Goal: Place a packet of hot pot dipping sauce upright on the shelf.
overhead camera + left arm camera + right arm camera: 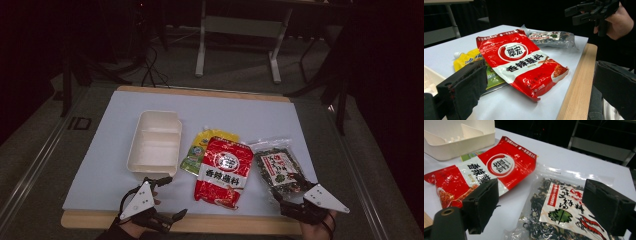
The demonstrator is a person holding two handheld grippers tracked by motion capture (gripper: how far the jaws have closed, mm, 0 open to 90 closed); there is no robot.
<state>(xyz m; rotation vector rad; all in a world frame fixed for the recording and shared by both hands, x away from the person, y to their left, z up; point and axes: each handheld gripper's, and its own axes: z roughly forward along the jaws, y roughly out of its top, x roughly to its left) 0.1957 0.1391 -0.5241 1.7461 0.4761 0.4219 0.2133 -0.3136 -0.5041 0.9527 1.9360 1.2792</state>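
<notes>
The right tongs, jaws apart and empty, hover at the near right corner of the bench just over the clear bag of dried greens, whose long axis runs away from them; the left tongs, also apart, sit farther off.
</notes>
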